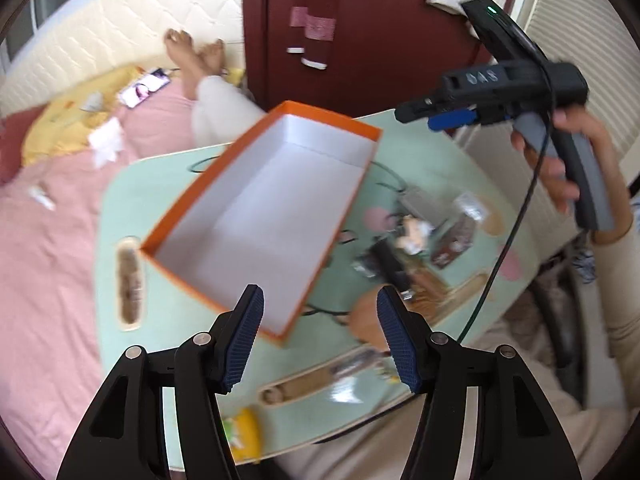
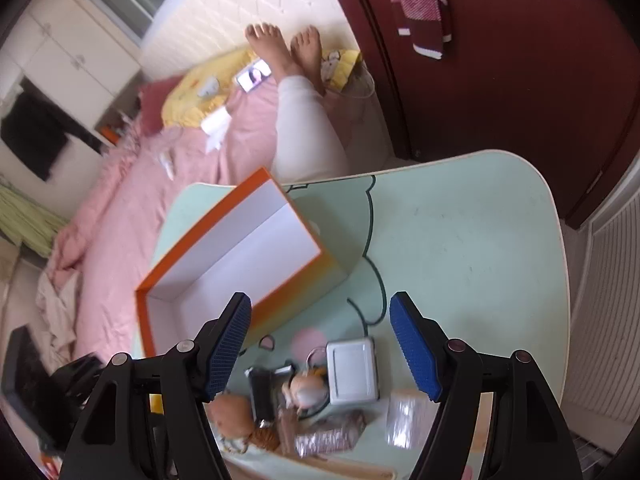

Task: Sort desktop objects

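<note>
An empty orange box with a white inside (image 1: 264, 216) stands on the mint-green lap table (image 1: 432, 160); it also shows in the right wrist view (image 2: 236, 256). A heap of small objects lies beside it: a grey case (image 2: 352, 372), a small doll (image 2: 304, 390), a black stick-shaped item (image 2: 262, 396), brown packets (image 2: 328, 436) and a clear bag (image 2: 408, 420). My left gripper (image 1: 320, 340) is open and empty above the table's near edge. My right gripper (image 2: 320, 348) is open and empty above the heap; it also shows in the left wrist view (image 1: 452, 114).
The table stands on a bed with a pink cover (image 1: 44, 264). A person's legs and bare feet (image 2: 288, 52) lie beyond the table. A dark red wardrobe (image 2: 500, 60) stands behind. A yellow item (image 1: 244, 432) sits at the table's near edge.
</note>
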### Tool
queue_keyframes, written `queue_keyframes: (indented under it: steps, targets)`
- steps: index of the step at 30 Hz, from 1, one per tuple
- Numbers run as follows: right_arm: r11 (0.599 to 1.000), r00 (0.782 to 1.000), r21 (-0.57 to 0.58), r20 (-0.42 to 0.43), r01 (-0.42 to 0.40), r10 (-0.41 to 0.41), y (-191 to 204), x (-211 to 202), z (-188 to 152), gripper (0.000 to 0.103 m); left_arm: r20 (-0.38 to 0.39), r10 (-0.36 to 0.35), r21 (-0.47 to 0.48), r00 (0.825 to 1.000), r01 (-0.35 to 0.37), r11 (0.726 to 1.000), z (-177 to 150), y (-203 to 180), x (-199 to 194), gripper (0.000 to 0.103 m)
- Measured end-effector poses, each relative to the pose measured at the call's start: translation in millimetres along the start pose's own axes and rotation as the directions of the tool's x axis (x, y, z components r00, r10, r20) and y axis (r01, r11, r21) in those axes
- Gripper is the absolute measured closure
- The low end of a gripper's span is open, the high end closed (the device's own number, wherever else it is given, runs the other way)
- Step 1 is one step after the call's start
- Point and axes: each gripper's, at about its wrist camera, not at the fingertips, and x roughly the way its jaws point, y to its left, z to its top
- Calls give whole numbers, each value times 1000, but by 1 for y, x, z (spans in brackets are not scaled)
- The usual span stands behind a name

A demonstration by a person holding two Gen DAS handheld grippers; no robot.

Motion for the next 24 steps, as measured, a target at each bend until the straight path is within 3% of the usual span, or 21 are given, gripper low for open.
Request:
queue_keyframes:
  steps: [4, 7, 8, 14, 19, 24]
  targets:
    - [999, 997, 11, -55, 49, -48, -7, 25, 7, 31, -5, 18, 14, 1000, -18, 1000, -2, 7, 10, 43]
    - [996, 992, 18, -96, 86, -84, -12, 43, 12, 31, 14, 101, 3, 995, -101, 995, 4, 16, 14, 43]
    - [995, 989, 20, -109, 99, -96, -14, 49, 14, 31, 19, 118, -1, 993, -118, 993, 7, 21, 15, 38]
    - [984, 968, 27, -192, 173, -165, -25, 86, 25, 36, 19, 207, -34, 978, -206, 978, 28, 48, 34, 37]
    - [982, 971, 67, -174, 178, -165, -44, 76, 19, 36, -29, 163, -90, 986, -165, 982, 47, 72, 64, 37]
    - [980, 976, 103, -152, 170, -154, -56, 71, 22, 36, 15, 179, -108, 984, -177, 978, 62, 75, 75, 37]
